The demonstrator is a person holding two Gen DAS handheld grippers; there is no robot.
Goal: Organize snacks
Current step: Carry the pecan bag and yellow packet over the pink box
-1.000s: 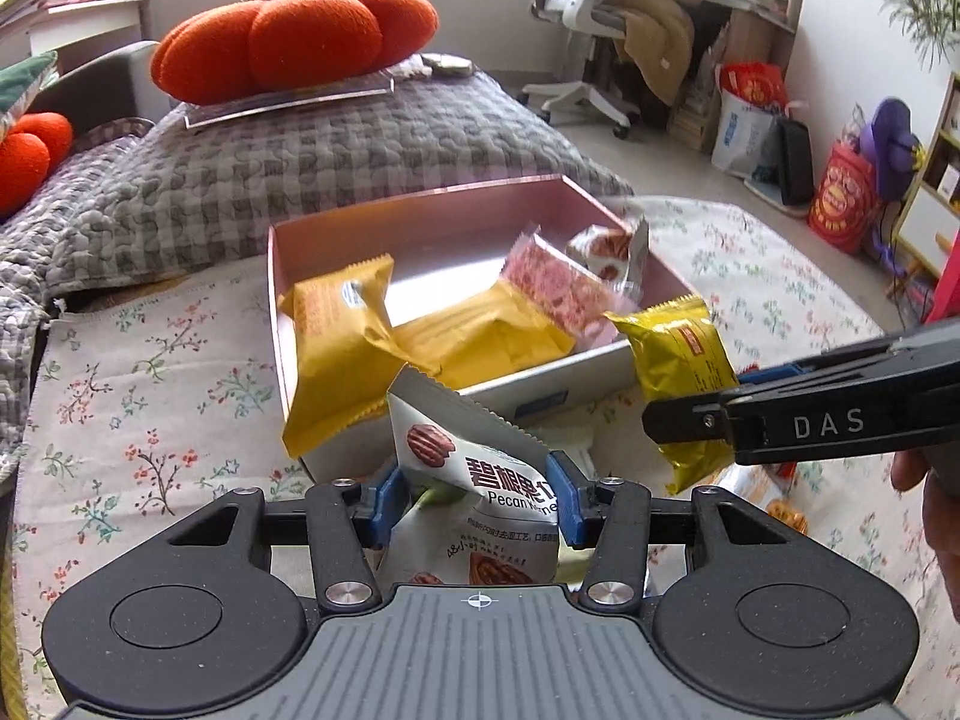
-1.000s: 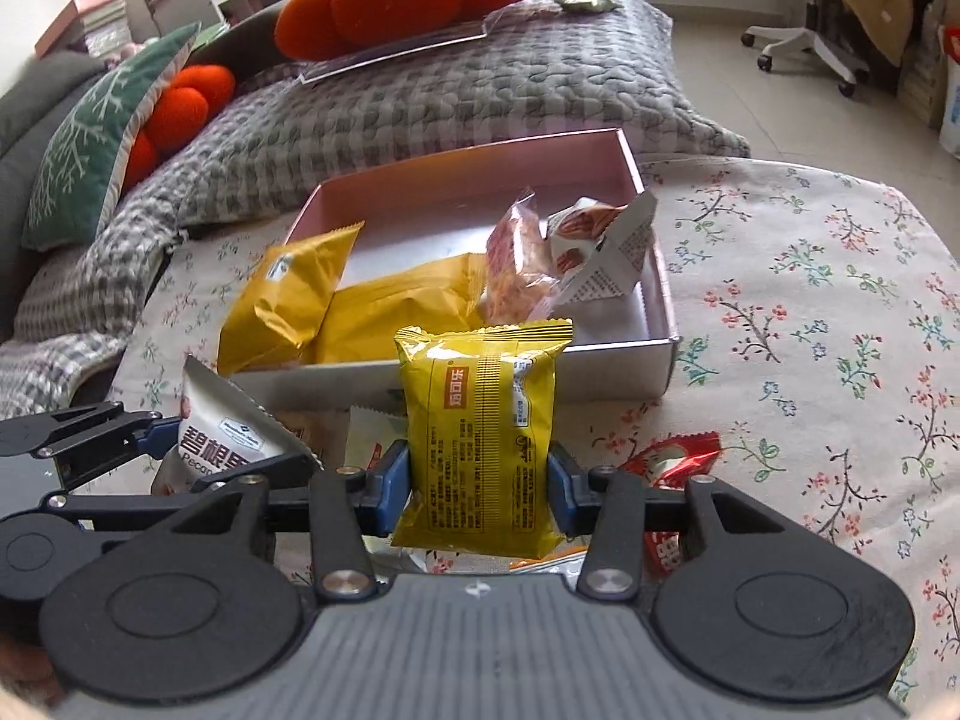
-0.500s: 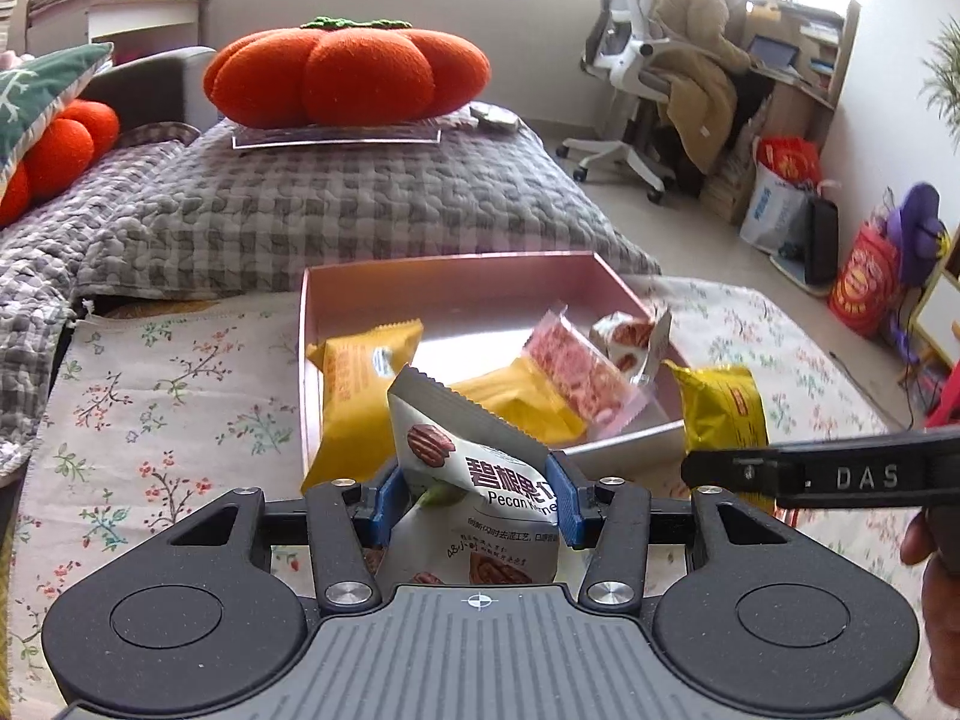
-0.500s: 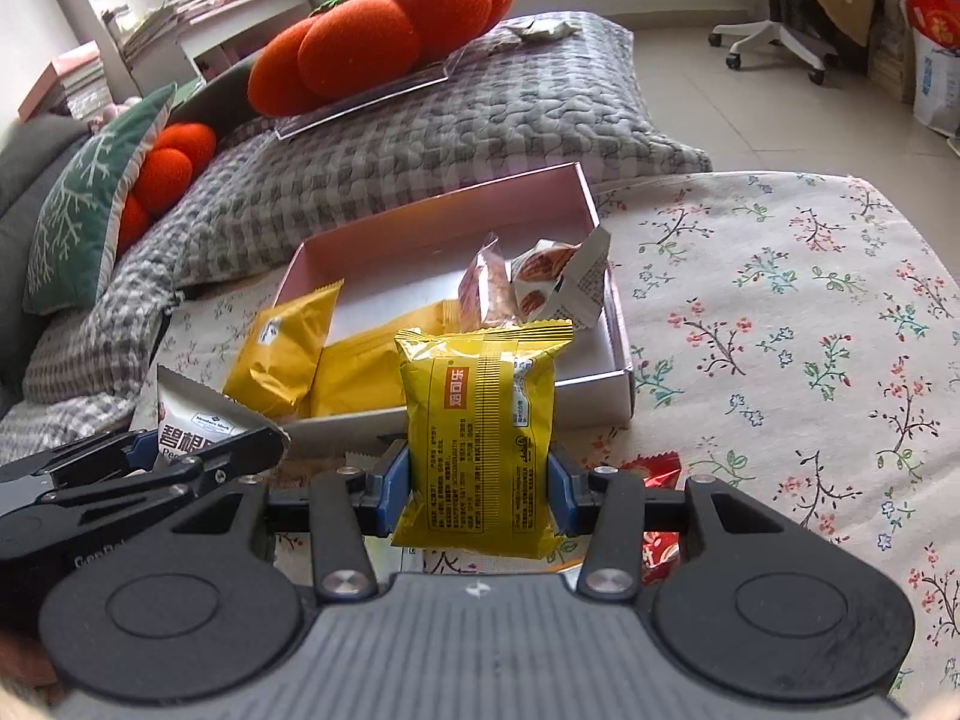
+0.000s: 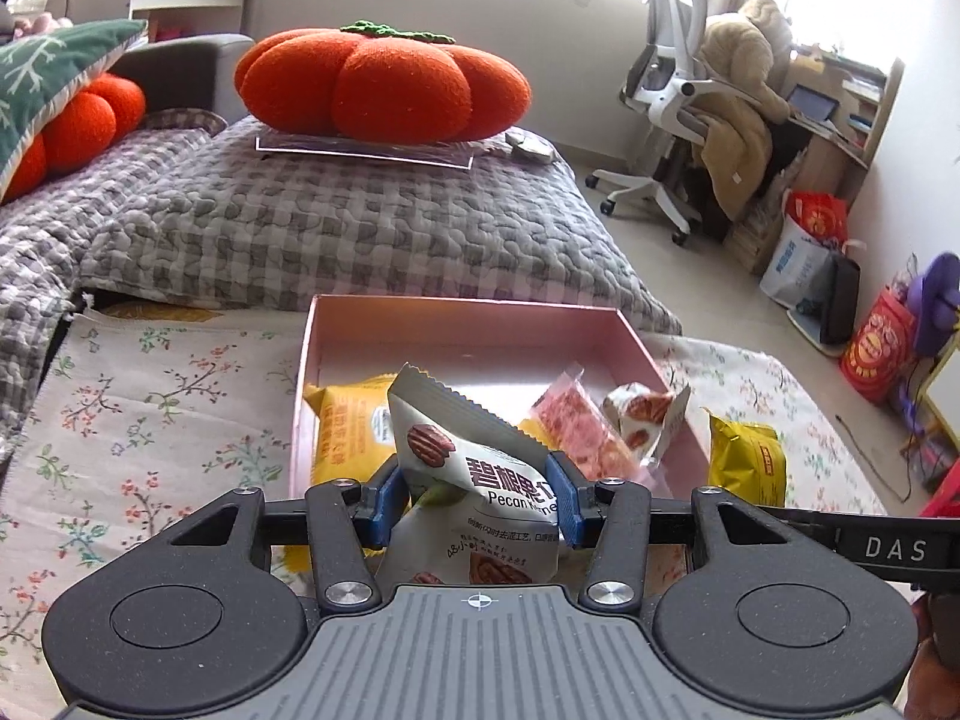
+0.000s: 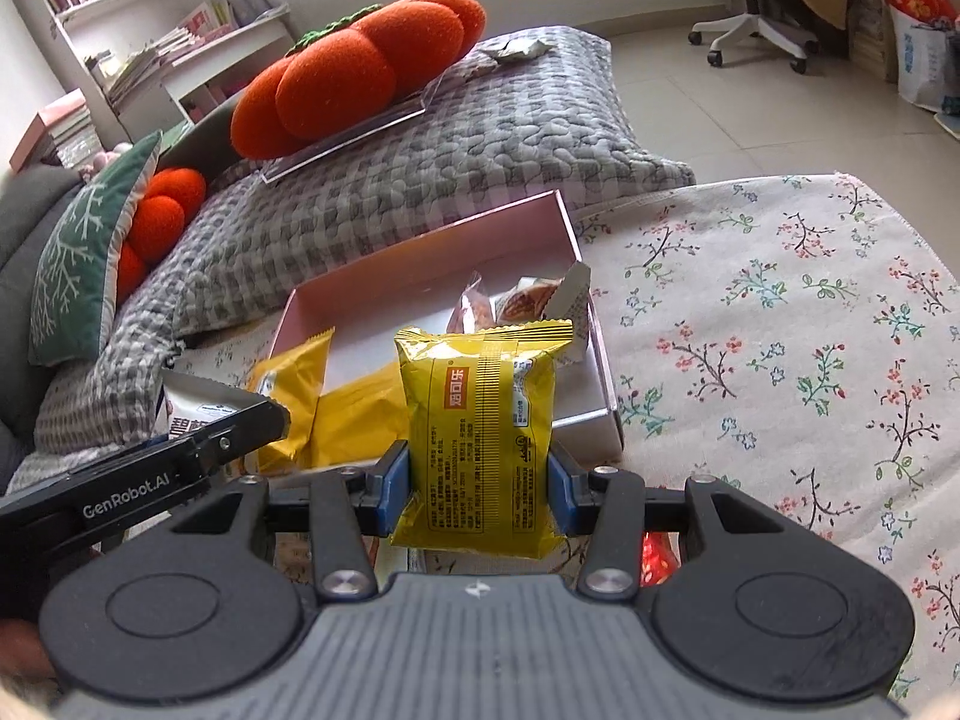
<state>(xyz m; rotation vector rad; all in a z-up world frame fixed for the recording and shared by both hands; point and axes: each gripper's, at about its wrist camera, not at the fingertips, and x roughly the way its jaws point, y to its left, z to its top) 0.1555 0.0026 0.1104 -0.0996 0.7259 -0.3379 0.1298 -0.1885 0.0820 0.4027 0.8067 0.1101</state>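
Two snacks going to the box

The left tool (image 5: 474,501) is squeezing the white pecan pack (image 5: 480,468); the right tool (image 6: 478,489) is squeezing the yellow pack (image 6: 480,426). The pink box (image 6: 591,348) is sitting just ahead of both, nearer the left one

white pecan packet (image 5: 480,468): held tilted | yellow snack packet (image 6: 480,432): held upright

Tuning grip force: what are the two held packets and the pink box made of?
Pecan packet: matte white film, probably plastic; serrated seal, soft creases. Yellow packet: glossy film, likely foil-lined; highlights, crinkles. Pink box: rigid, satin; straight thin walls, likely cardboard, possibly metal.
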